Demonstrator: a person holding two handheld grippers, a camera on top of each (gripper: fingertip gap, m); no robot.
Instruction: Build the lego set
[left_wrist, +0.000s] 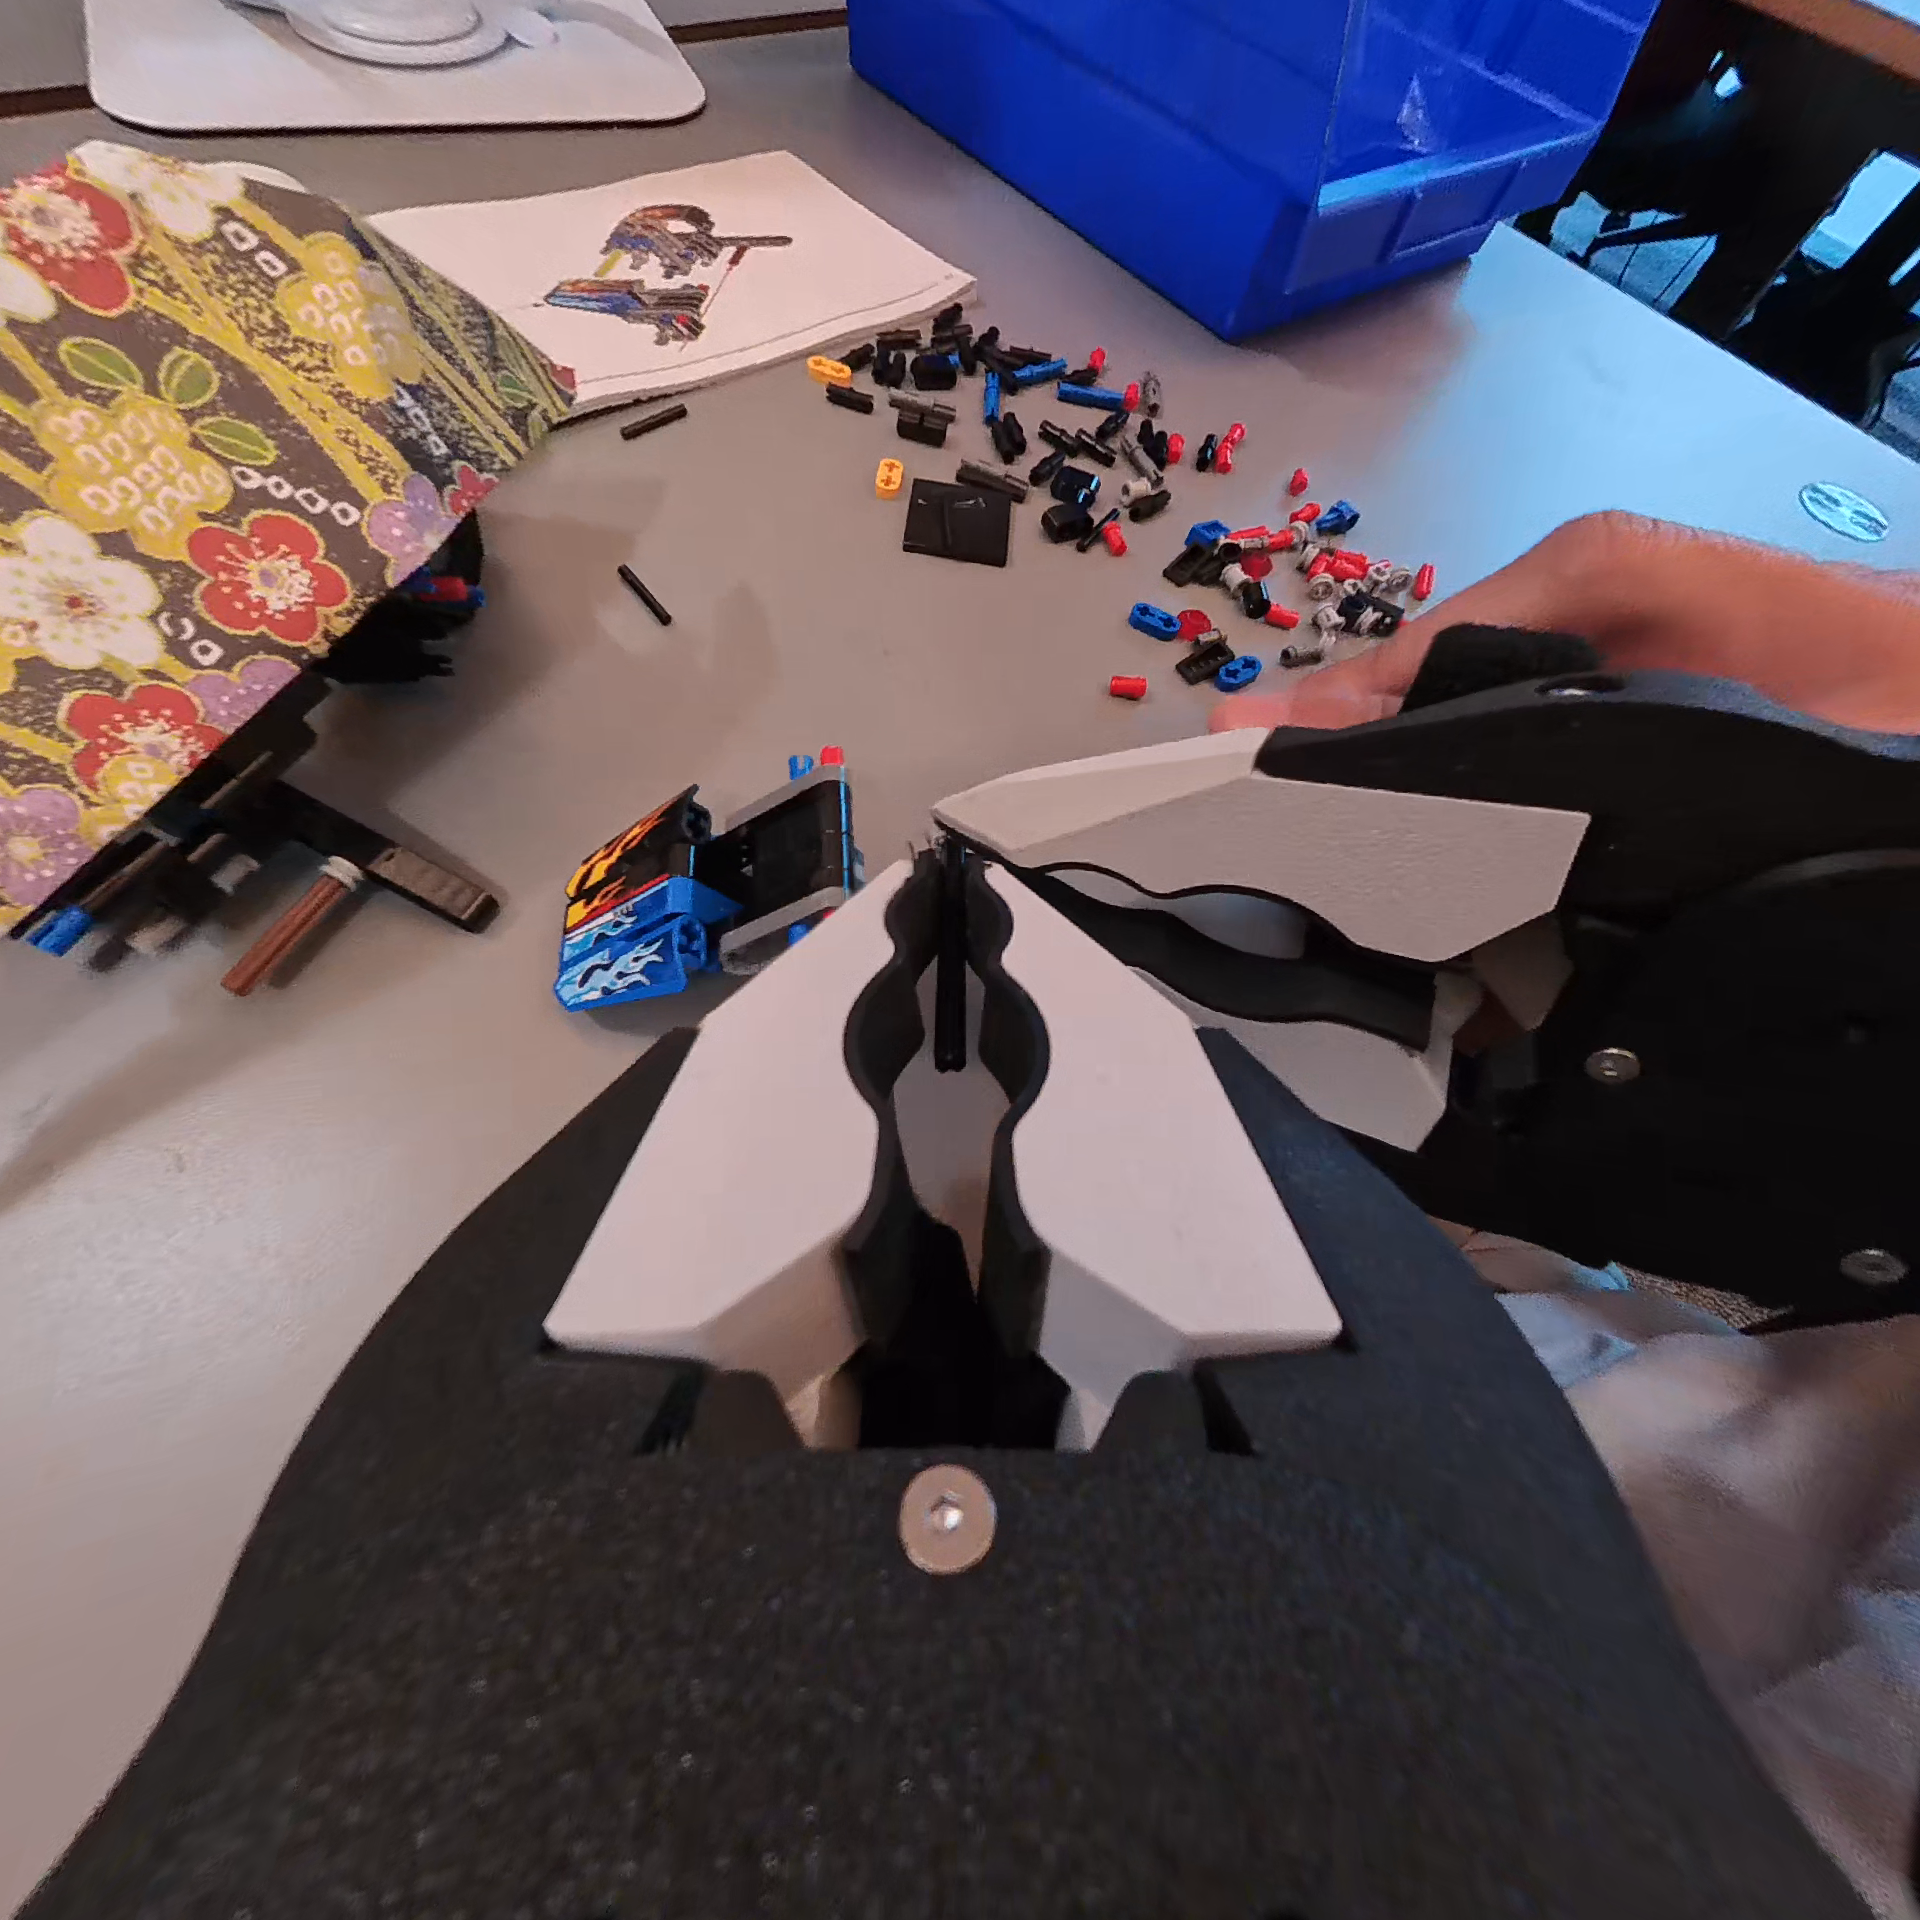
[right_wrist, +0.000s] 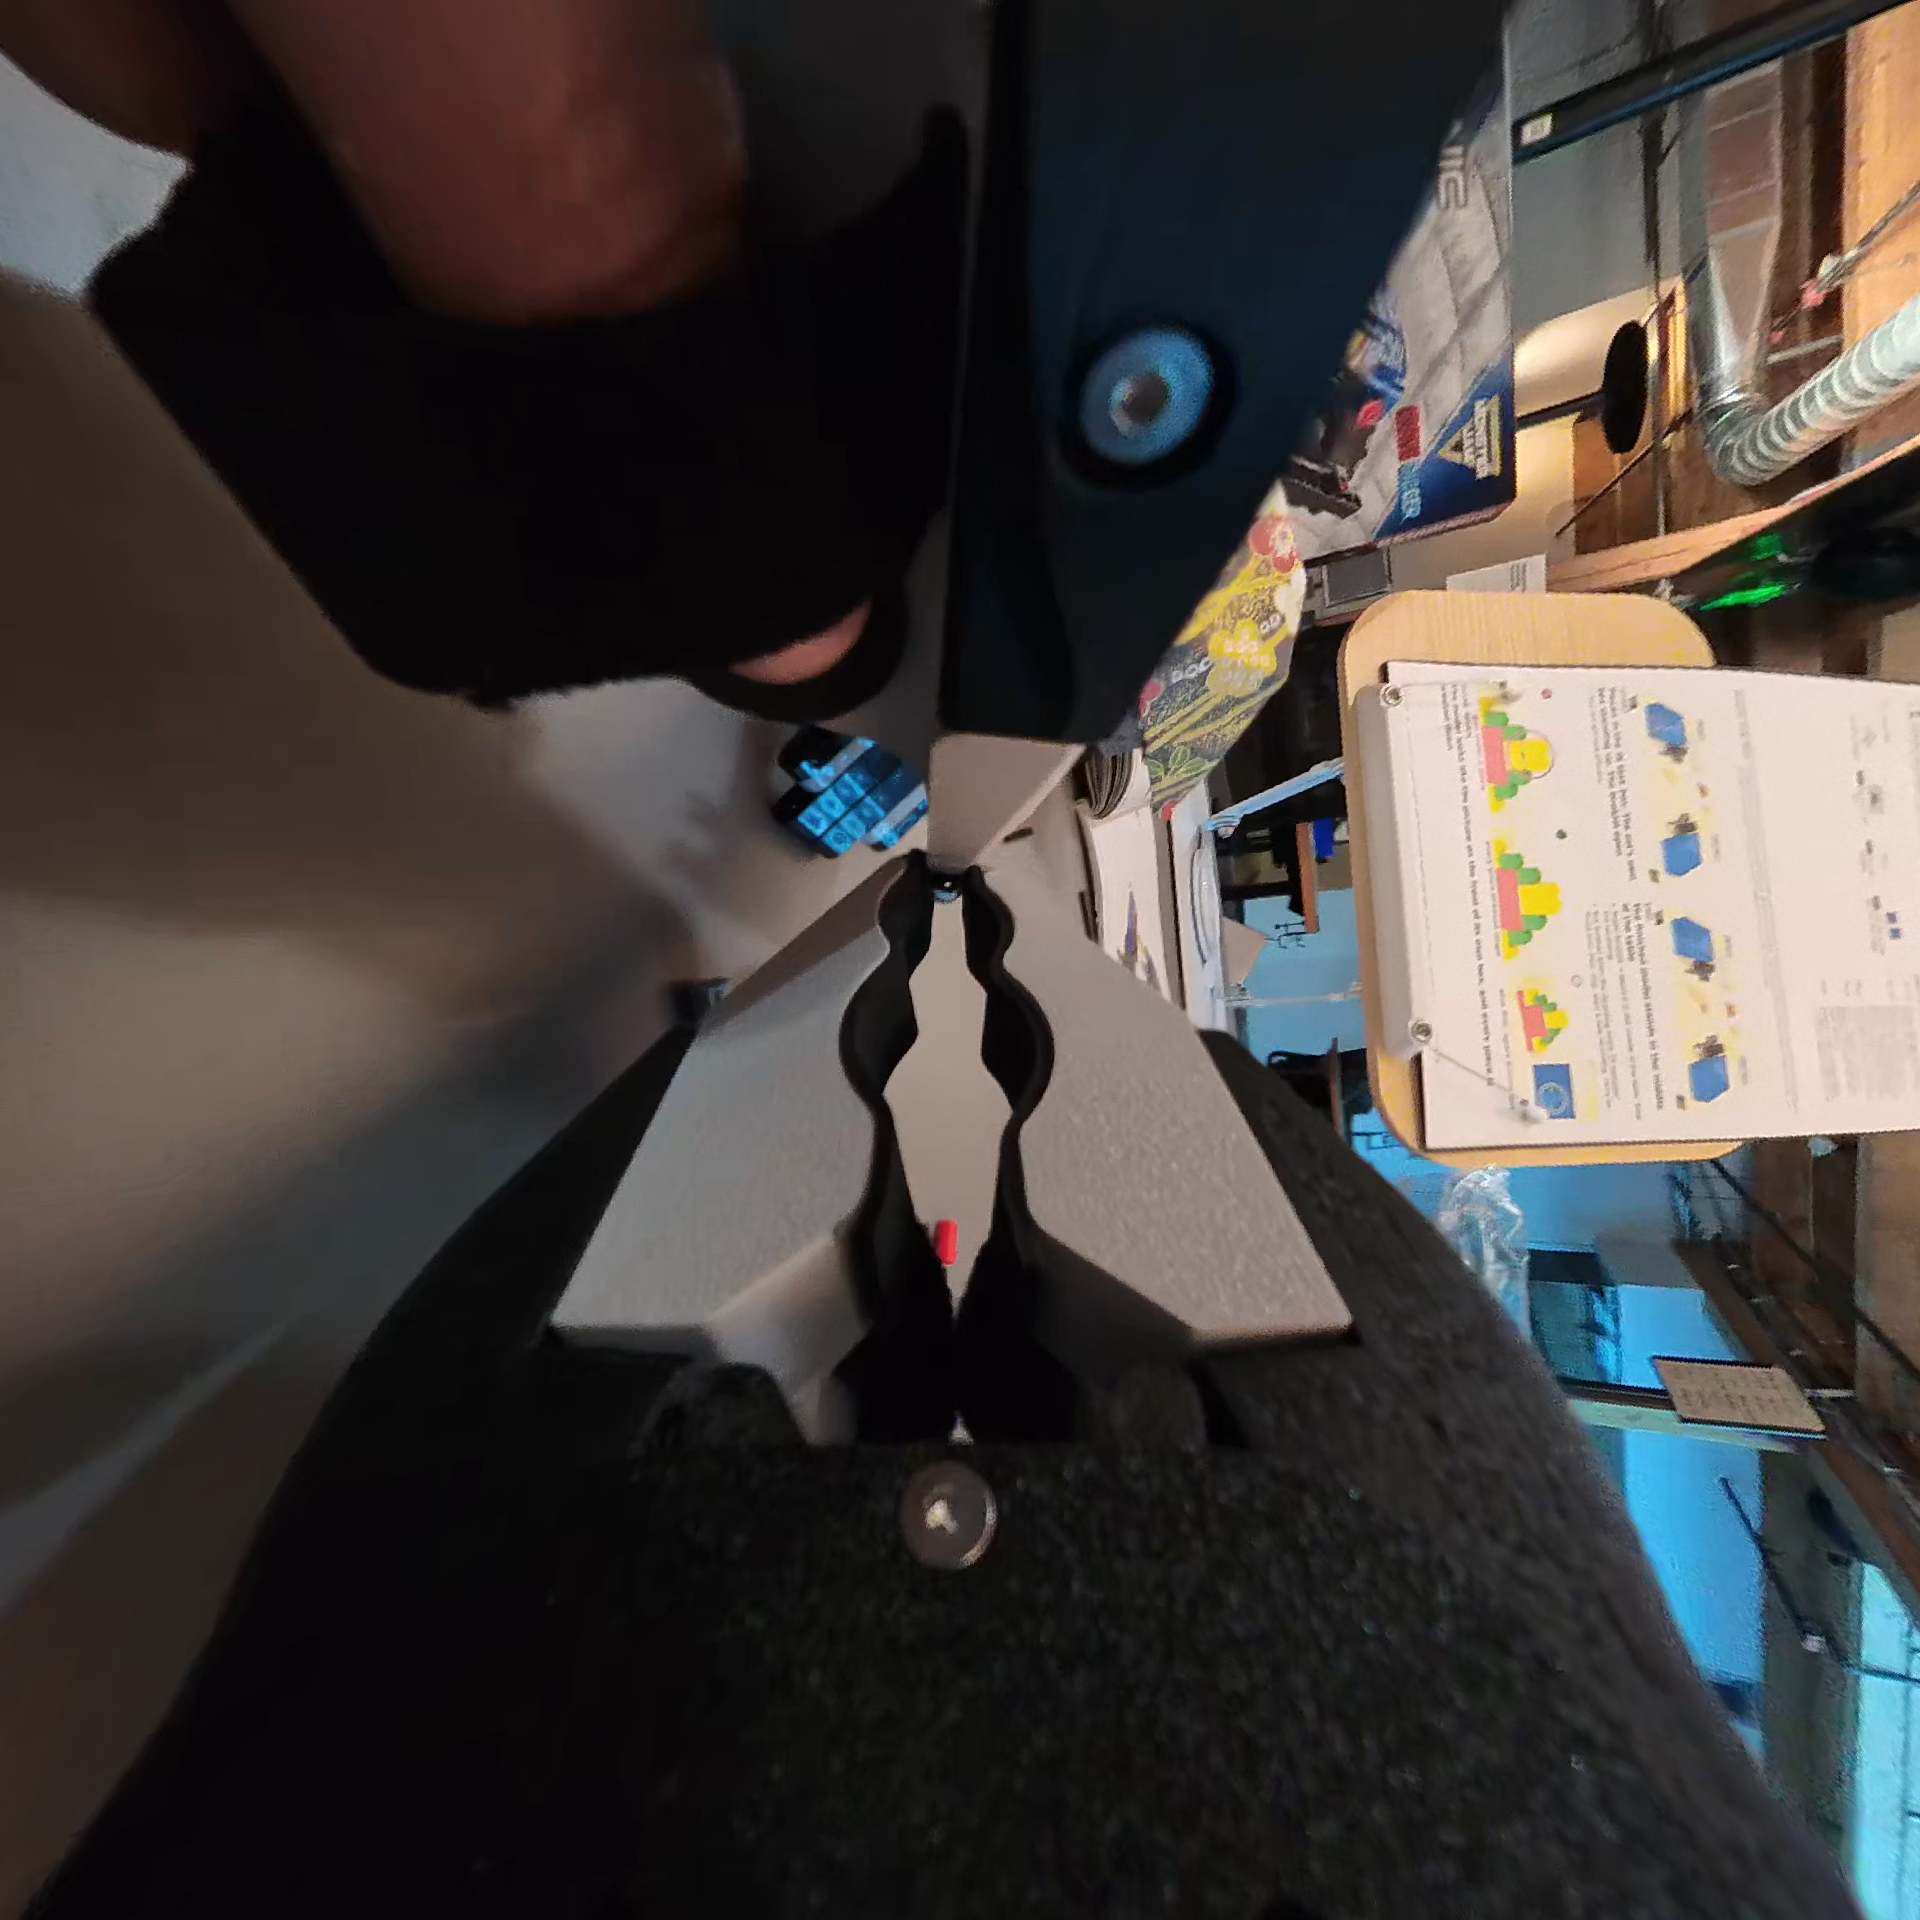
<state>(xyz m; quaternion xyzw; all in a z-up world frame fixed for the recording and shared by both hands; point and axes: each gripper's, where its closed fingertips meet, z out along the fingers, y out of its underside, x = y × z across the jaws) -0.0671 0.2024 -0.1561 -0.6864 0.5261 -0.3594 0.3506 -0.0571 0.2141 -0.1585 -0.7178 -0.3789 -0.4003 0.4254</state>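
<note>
In the left wrist view, the left hand-held gripper (left_wrist: 948, 883) is clenched on a thin black axle (left_wrist: 949, 987), which stands lengthwise between its grey fingers (left_wrist: 790, 1049) with its far end at the tips. The right hand-held gripper (left_wrist: 951, 821) reaches in from the right, held by a person's hand (left_wrist: 1621, 613), and its tip meets the far end of that axle. Just beyond the axle, on the grey worktop (left_wrist: 727, 644), lies a partly built blue and black model (left_wrist: 707, 894) with flame-printed panels. Farther past the model are a scatter of small red, blue, black and grey loose pieces (left_wrist: 1122, 488) and a flat black square plate (left_wrist: 956, 523) at the near edge of that scatter. Left of the scatter lies an open instruction booklet (left_wrist: 675, 270), partly covered by a floral patterned cloth (left_wrist: 187, 457). A blue bin (left_wrist: 1226, 135) stands behind the scatter.

In the right wrist view, tilted sideways, the right hand-held gripper (right_wrist: 943, 878) is pinched nearly together at its tips on the small dark end of the axle (right_wrist: 945, 886), where the left hand-held gripper's grey fingertip (right_wrist: 987, 790) comes in from above. The blue model (right_wrist: 847, 805) shows just left of that tip. An instruction board (right_wrist: 1621, 904) stands well to the right.
</note>
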